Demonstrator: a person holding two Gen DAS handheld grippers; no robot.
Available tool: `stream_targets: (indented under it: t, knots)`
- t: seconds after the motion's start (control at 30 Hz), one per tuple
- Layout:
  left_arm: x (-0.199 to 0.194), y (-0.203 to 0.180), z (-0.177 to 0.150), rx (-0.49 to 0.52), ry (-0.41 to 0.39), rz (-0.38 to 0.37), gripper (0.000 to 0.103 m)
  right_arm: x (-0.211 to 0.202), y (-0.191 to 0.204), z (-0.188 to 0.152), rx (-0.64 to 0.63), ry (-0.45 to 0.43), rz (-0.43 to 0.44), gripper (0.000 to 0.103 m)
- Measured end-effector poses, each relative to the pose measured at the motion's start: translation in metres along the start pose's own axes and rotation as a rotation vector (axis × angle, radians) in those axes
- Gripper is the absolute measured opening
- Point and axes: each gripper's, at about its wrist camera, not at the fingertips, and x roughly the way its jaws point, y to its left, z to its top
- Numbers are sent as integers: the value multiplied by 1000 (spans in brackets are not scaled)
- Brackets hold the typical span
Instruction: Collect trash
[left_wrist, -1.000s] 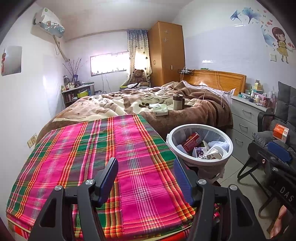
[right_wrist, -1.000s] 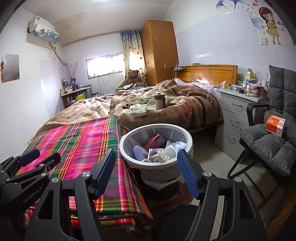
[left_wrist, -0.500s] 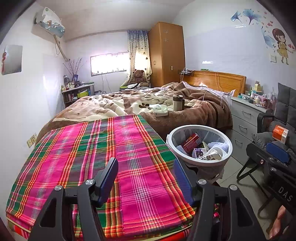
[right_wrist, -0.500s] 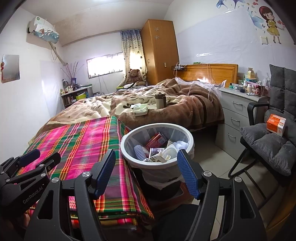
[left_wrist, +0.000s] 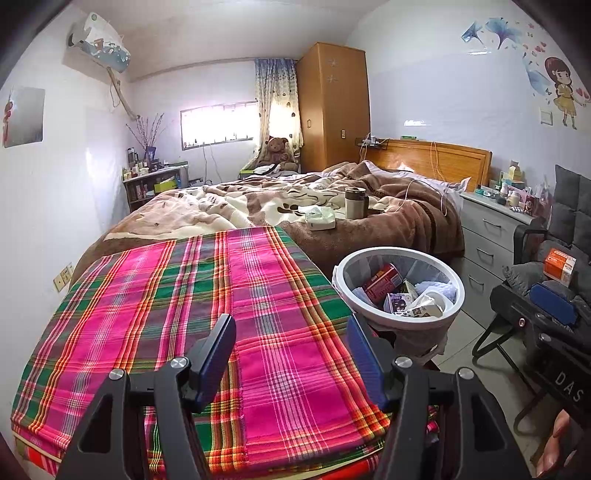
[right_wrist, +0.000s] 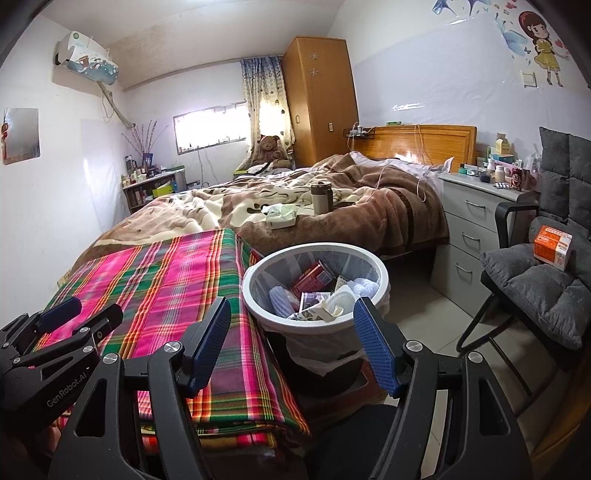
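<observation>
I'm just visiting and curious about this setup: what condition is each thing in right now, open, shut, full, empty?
Left gripper: open, holding nothing.
Right gripper: open, holding nothing.
Trash bin: lined with a bag, partly filled with trash.
Wardrobe: doors shut.
Dresser: drawers shut.
Blanket: rumpled on the bed.
Tumbler: upright on the blanket.

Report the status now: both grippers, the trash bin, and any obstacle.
Left gripper open, empty, over plaid cloth. Right gripper open, empty, facing trash bin. Bin already holds trash. Nothing in the way.
</observation>
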Motion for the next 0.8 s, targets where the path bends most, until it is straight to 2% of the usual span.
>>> stream_targets:
  t: [0.8]
  knots:
    - [0, 4, -2, -4, 8, 0, 62, -1, 3, 0, 0, 9, 2, 70]
